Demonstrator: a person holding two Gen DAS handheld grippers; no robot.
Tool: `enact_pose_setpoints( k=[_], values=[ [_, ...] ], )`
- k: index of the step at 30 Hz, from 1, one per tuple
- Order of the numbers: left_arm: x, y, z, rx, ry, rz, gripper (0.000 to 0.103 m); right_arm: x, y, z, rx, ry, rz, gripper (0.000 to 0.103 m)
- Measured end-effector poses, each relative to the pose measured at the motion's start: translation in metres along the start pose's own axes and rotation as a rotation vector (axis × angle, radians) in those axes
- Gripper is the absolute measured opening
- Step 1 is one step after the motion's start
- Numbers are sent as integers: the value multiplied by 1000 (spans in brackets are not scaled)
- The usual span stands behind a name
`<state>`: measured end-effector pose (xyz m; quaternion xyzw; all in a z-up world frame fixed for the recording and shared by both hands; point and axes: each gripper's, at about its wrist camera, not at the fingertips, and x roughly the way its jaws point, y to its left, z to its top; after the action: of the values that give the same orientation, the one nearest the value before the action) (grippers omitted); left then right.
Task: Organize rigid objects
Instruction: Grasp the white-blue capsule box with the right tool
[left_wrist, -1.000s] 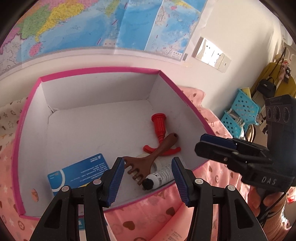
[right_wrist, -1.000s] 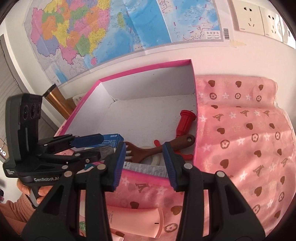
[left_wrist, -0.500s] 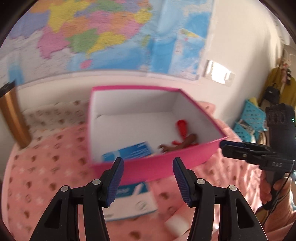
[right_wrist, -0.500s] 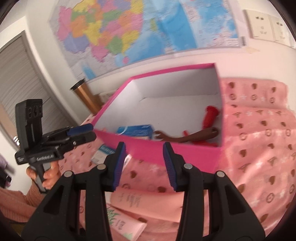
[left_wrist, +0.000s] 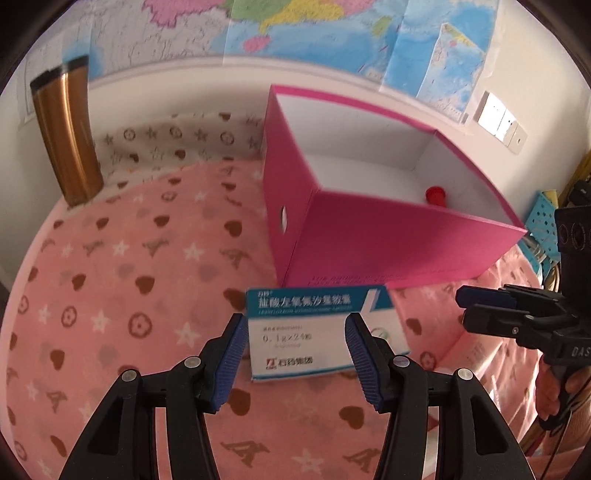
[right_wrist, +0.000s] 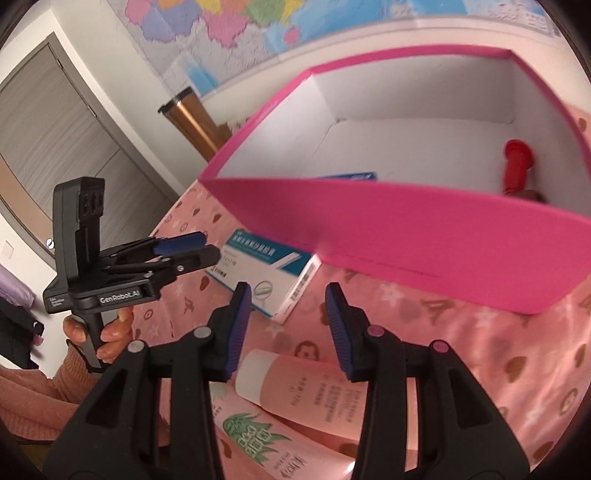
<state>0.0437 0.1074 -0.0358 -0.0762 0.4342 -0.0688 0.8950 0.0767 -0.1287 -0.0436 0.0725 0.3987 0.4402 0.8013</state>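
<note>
**Tongs above the medicine box, pink box half filled**

Tongs of the left hand (left_wrist: 293, 356) hang over a white and blue medicine box (left_wrist: 325, 332) and stand released, with nothing pressed between the blue pads (left_wrist: 231, 356). The medicine box lies flat on the pink blanket (left_wrist: 129, 295), just in front of the near wall of the pink box (left_wrist: 399, 243), and the pads do not touch it. In the view of the right wrist the same medicine box (right_wrist: 266, 275) lies near the left front corner of the pink box (right_wrist: 424, 236).

The right tongs (right_wrist: 288, 328) are also released and empty. Under them lie two pink tubes: a plain pink tube (right_wrist: 306, 387) with a white cap, and nearer to the camera a tube with green leaves printed on it (right_wrist: 258, 439). Both rest on the blanket, and the plain tube seems to lie partly over the other one.

Inside the pink box, near its right wall, stands a red plastic piece (right_wrist: 517, 166), and a dark brown thing (right_wrist: 532, 194) shows only a little behind the near wall. A blue card or box (right_wrist: 351, 176) lies on the floor of the pink box at the near wall.

A copper tumbler (left_wrist: 66, 133) stands at the far left edge of the blanket, well apart from the pink box. The left hand (right_wrist: 107, 332) of the person, with a pink sleeve, grips the handle of the left tongs.
</note>
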Motion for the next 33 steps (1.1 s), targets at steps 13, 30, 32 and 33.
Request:
enact_pose_setpoints(
  k=[13, 30, 32, 33],
  values=[
    [12, 8, -11, -32, 43, -21, 56, 45, -1, 6, 29, 74, -5, 45],
    [16, 3, -16, -29, 76, -72, 56, 57, 3, 3, 34, 98, -14, 45],
    [15, 2, -17, -27, 76, -73, 56, 56, 6, 4, 26, 91, -21, 45],
    [15, 0, -16, -24, 76, -75, 56, 56, 6, 3, 24, 90, -26, 45]
  ],
)
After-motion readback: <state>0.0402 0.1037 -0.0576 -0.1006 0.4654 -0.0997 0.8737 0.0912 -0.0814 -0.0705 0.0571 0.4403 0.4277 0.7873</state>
